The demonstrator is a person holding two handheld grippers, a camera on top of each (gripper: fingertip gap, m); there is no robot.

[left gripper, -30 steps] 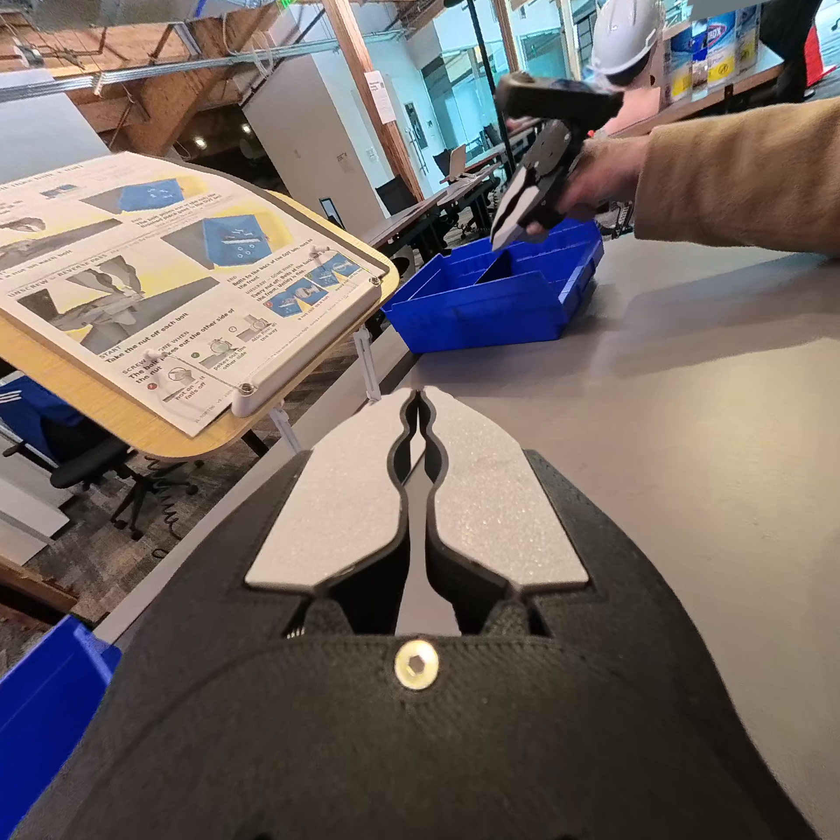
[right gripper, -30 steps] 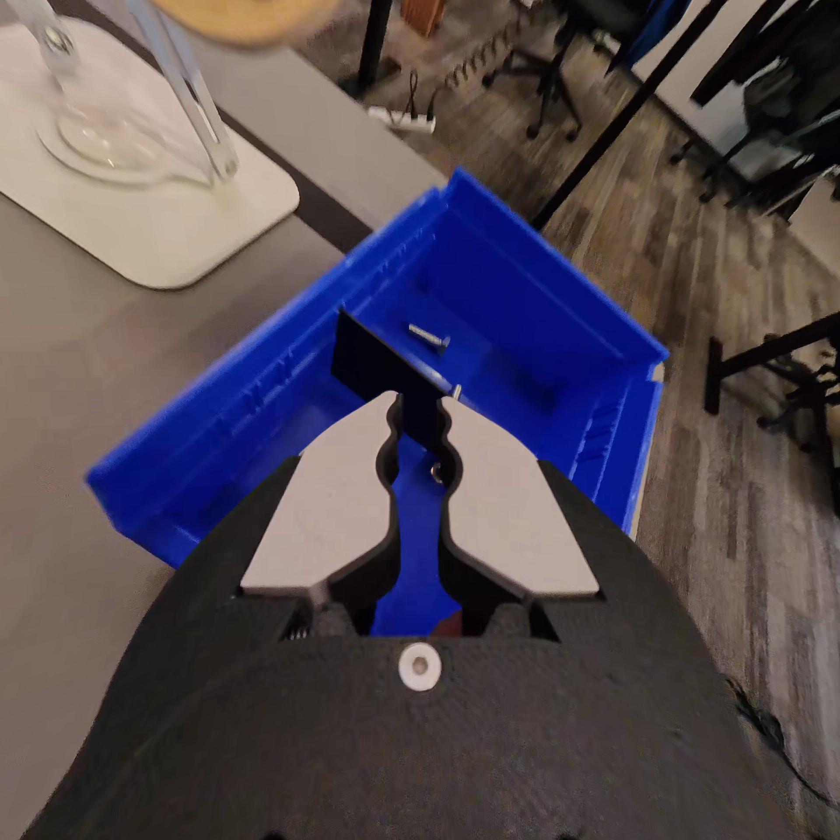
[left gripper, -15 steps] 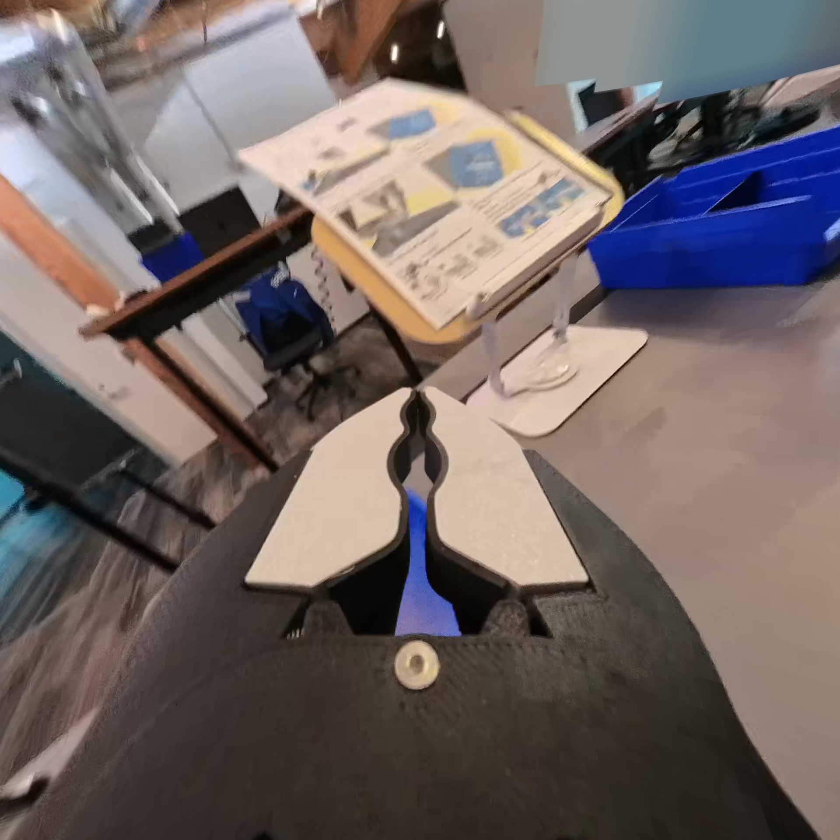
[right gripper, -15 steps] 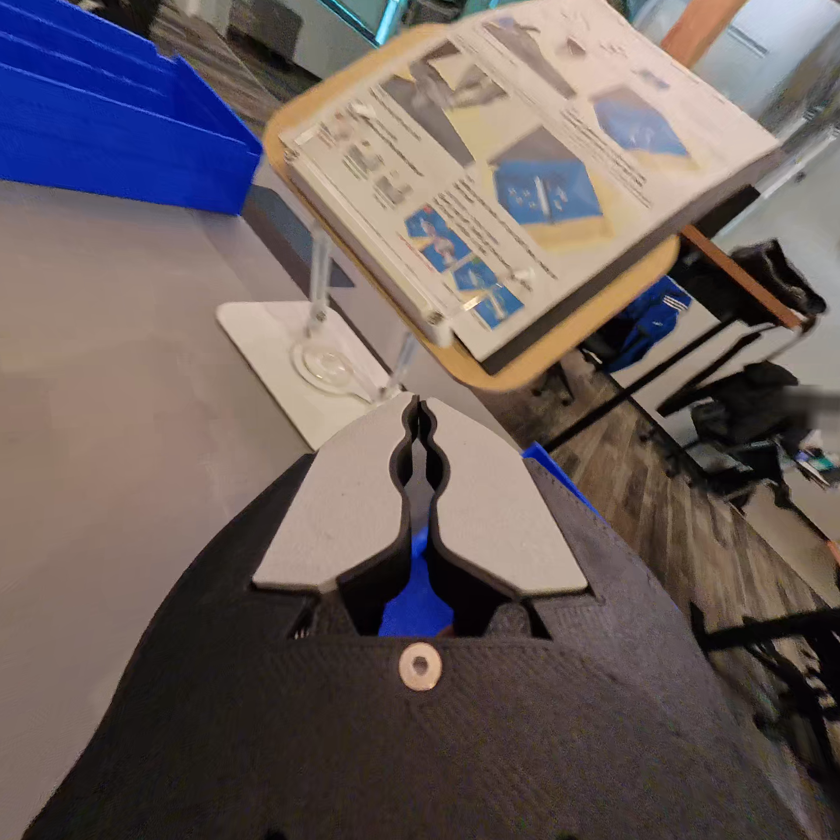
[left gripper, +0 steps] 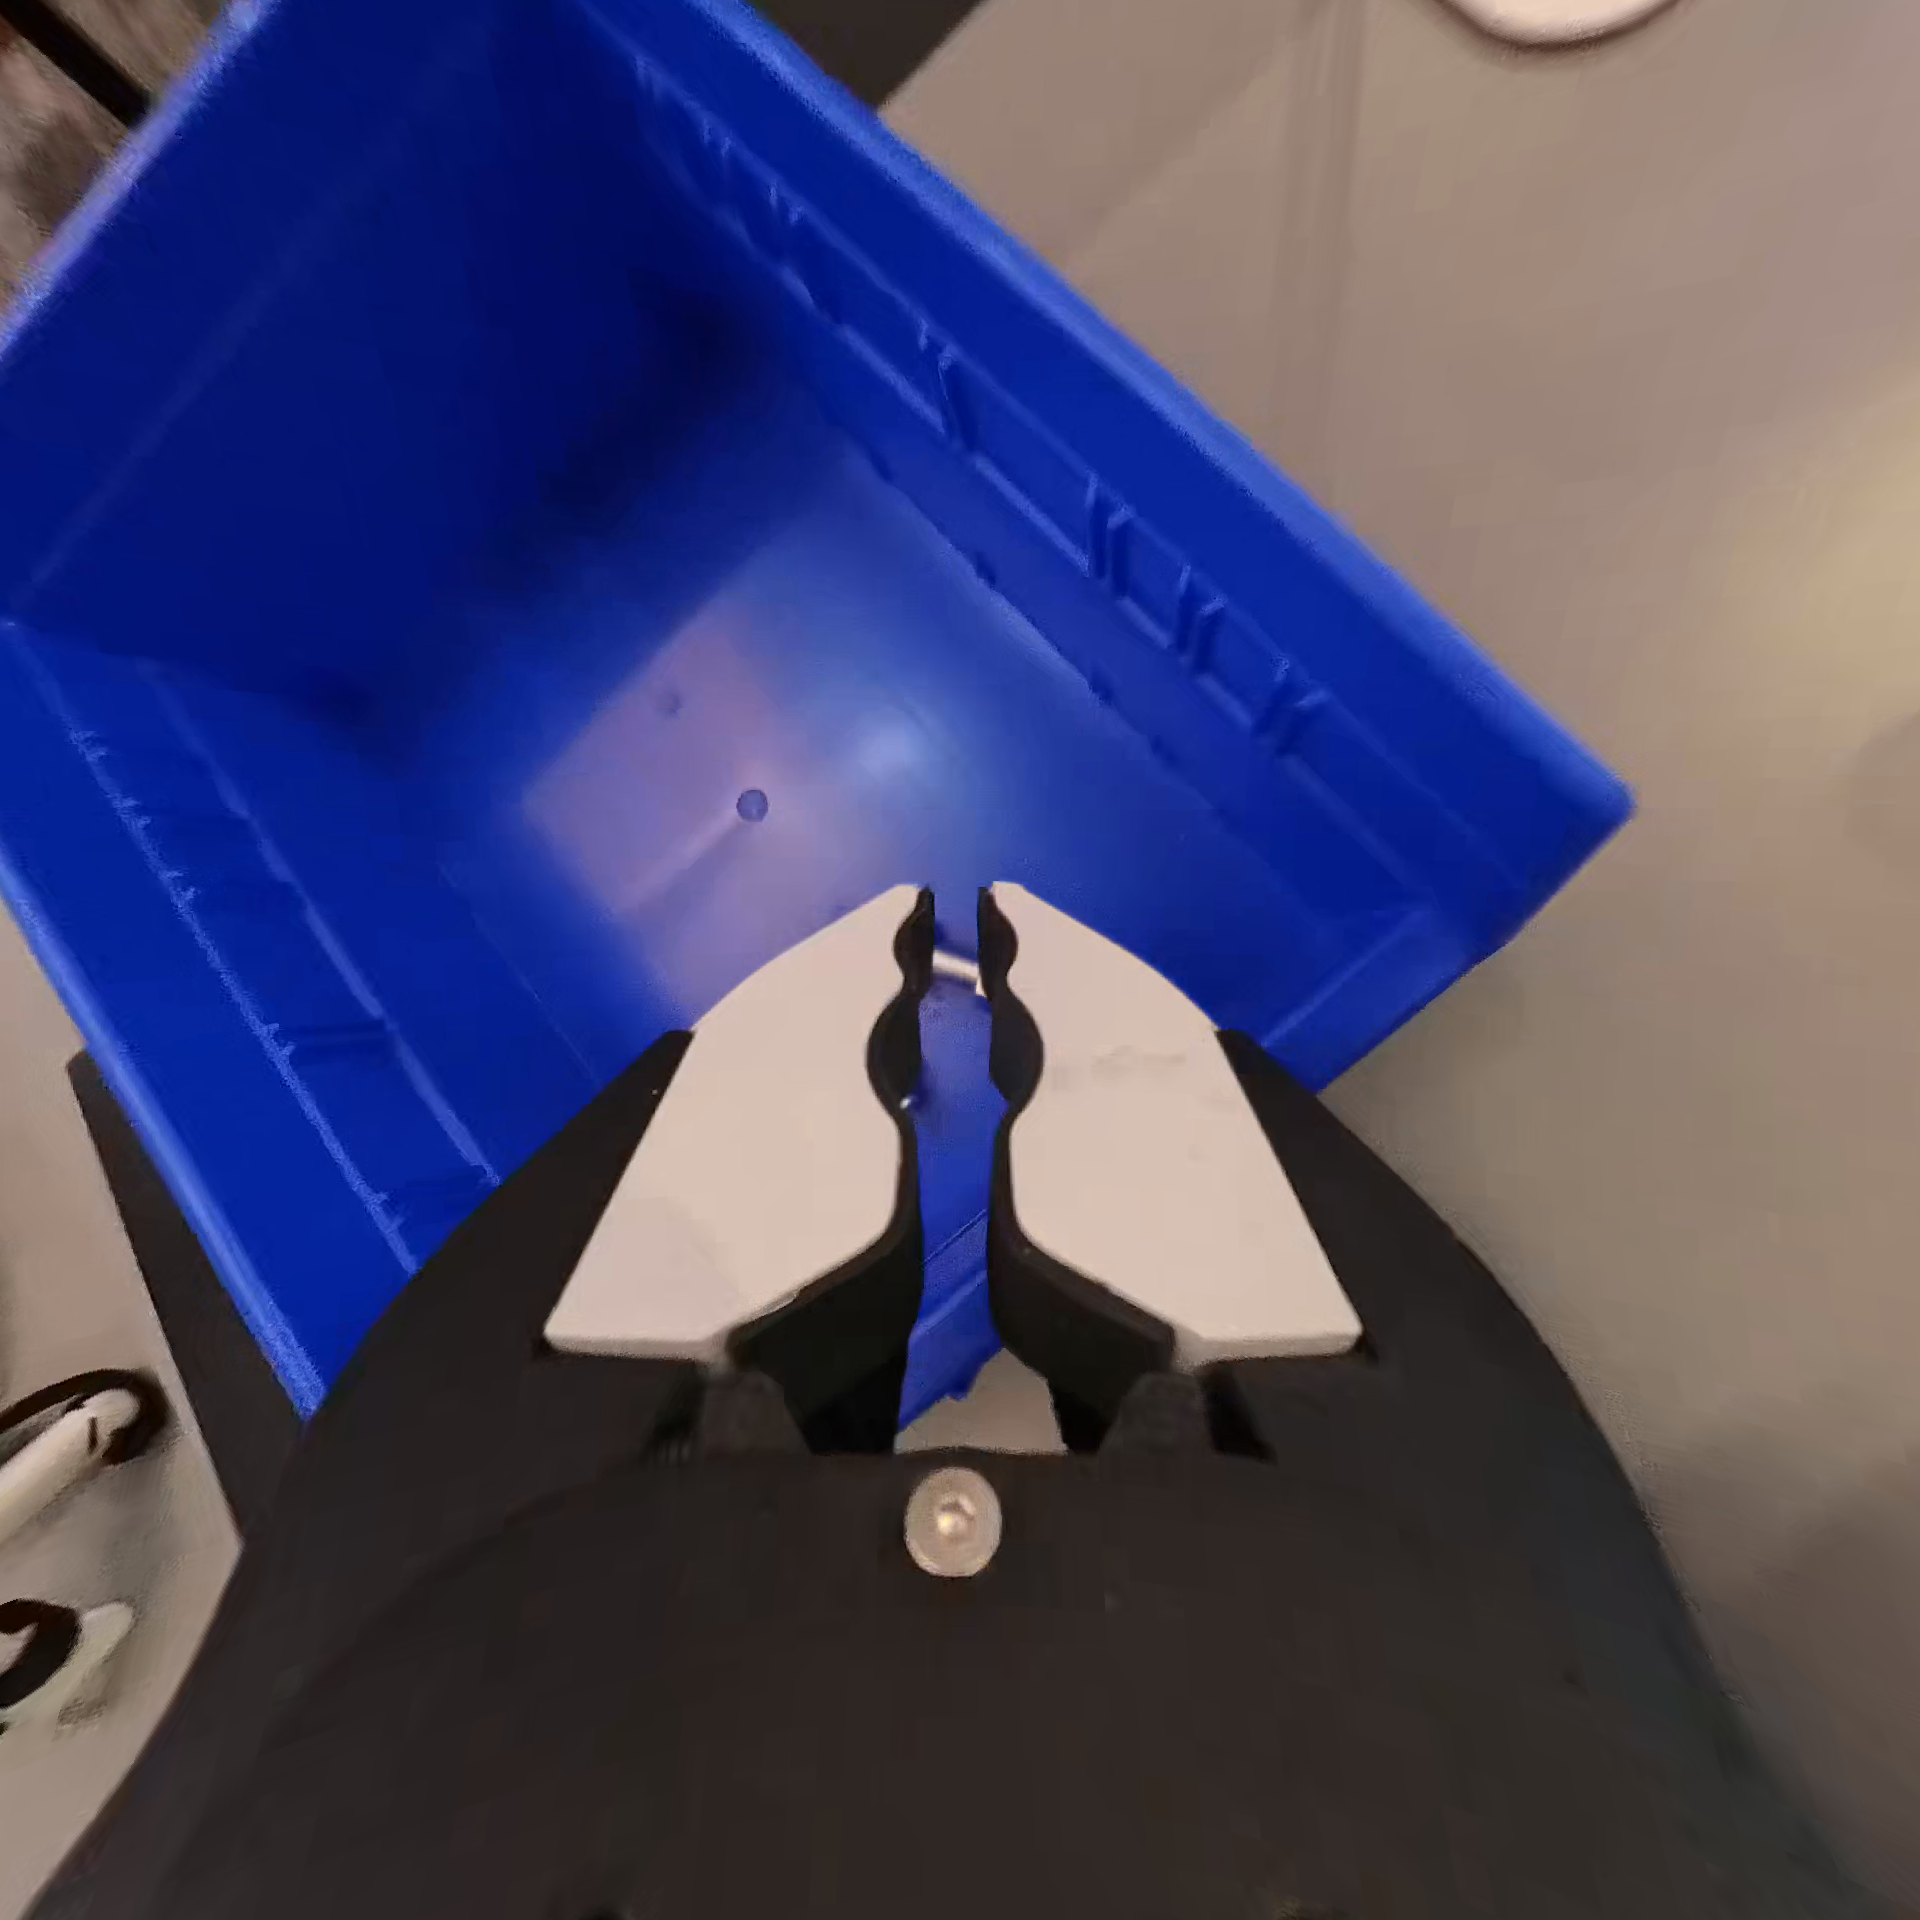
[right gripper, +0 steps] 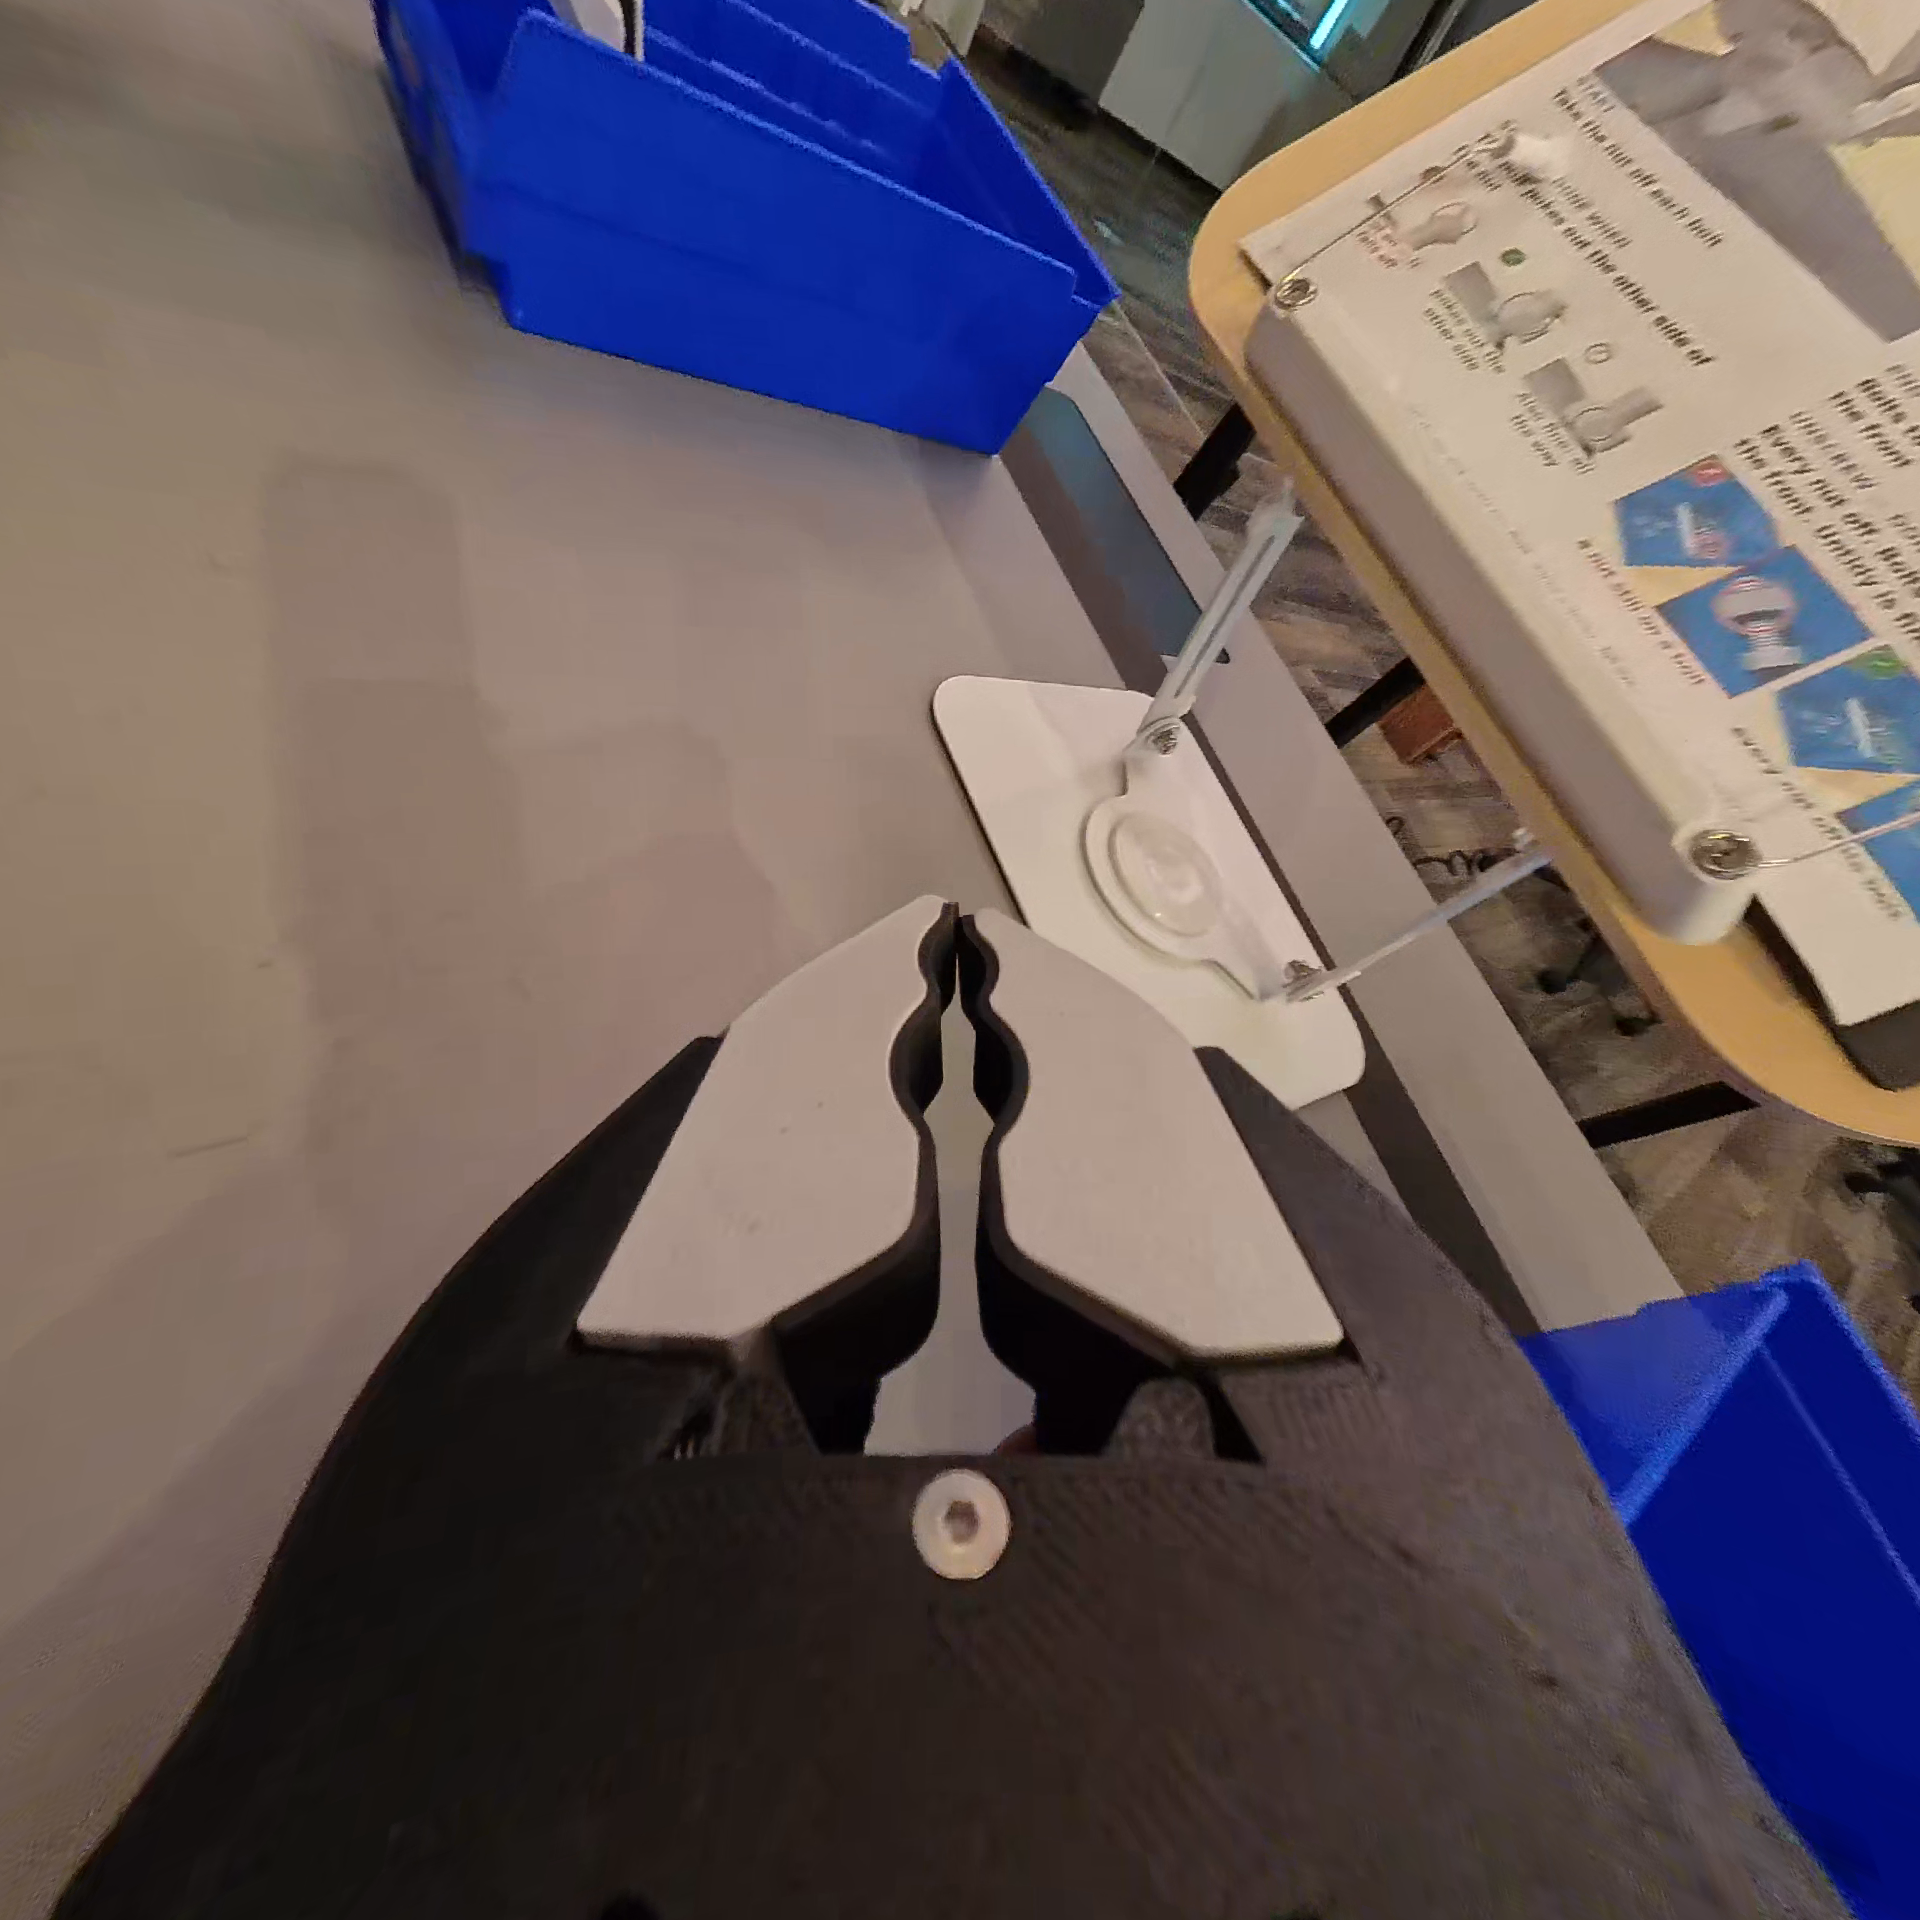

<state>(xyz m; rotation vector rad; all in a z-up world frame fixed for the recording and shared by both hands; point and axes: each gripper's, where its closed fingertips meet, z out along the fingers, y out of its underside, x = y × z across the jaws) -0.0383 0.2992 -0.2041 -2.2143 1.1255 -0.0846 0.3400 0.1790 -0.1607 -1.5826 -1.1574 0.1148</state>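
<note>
My left gripper (left gripper: 954,904) points down into a blue bin (left gripper: 1195,582) that sits on the grey table (left gripper: 1558,312). Its jaws stand a little apart, over the bin's floor near the near corner. A pale blue square plate with a small hole (left gripper: 751,803) lies blurred on the bin floor just beyond the tips. A small pale glint shows between the fingers; I cannot tell what it is. My right gripper (right gripper: 957,920) is shut and empty, low over the bare table (right gripper: 416,727), its tips next to the white base (right gripper: 1039,748) of a document stand.
The stand holds a tan board with an instruction sheet (right gripper: 1662,468) that overhangs the table's right edge. Blue bins (right gripper: 748,239) stand at the far left of the right wrist view. Another blue bin (right gripper: 1766,1507) is at its lower right. A black flat piece (left gripper: 156,1174) lies beside the left bin. There is about 40 centimetres between the tips of the two grippers. To reach the white base (right gripper: 1039,748) in a straight line is about 25 centimetres for my right fingers, about 30 centimetres for my left.
My left gripper swung from facing the stand to looking down into the blue bin, and its jaws parted slightly. My right gripper came lower and closer to the stand's base, still shut.
</note>
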